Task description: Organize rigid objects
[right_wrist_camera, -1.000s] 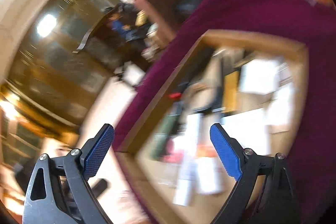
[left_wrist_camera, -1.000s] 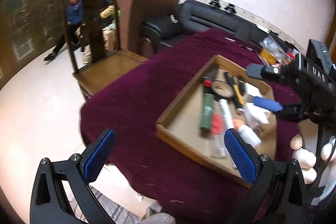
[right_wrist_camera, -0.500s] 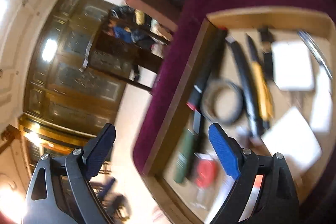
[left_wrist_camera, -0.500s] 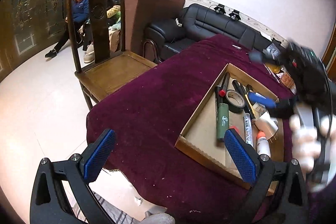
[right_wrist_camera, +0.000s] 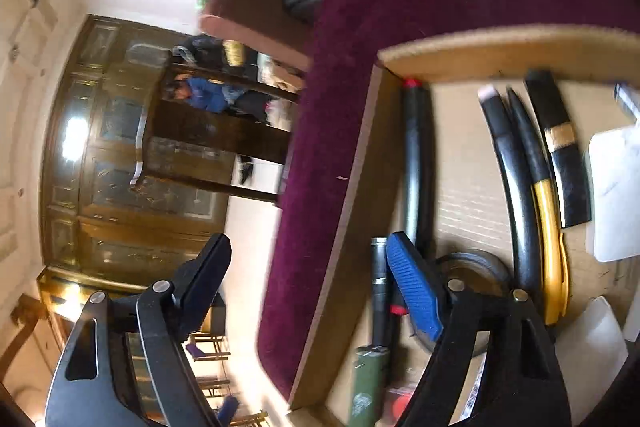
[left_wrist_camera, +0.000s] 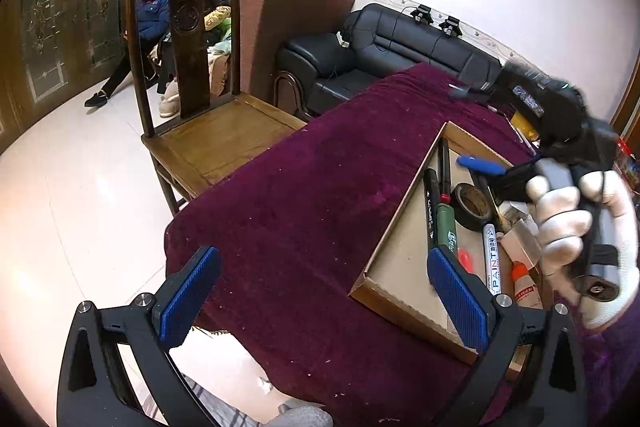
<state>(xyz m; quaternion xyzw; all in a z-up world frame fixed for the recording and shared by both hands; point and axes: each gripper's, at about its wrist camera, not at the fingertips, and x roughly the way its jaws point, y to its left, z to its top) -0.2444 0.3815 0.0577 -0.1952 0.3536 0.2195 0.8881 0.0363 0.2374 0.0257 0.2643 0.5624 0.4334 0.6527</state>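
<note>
**Over the tray: two claws, nothing gripped**

Across the lower half of the left wrist frame spreads the table point(left_wrist_camera: 304, 227), draped in deep purple cloth. At its right sits the shallow brown cardboard tray point(left_wrist_camera: 400, 255), holding the rigid objects in a loose row: a black marker with white lettering point(left_wrist_camera: 430, 209), a green cylindrical marker with a black tip point(left_wrist_camera: 446, 227), a roll of black tape point(left_wrist_camera: 472, 205), a white pen printed "PAINT" point(left_wrist_camera: 493, 259) and a small white bottle with an orange cap point(left_wrist_camera: 524, 285).

At the bottom of that frame the left claw point(left_wrist_camera: 324, 293) hangs released, blue pads wide apart, with only cloth and the tray's near corner between them. At the right edge a white-gloved hand point(left_wrist_camera: 580, 239) carries the right claw point(left_wrist_camera: 472, 125), blurred, above the tray's far end.

From the right wrist view, the right claw point(right_wrist_camera: 316, 287) is closing, jaws still well apart, with the tray's left wall point(right_wrist_camera: 344, 227) between them and nothing gripped. Toward the right of that frame lie a black-and-yellow tool point(right_wrist_camera: 548, 227) and a white flat piece point(right_wrist_camera: 612, 195).
</note>
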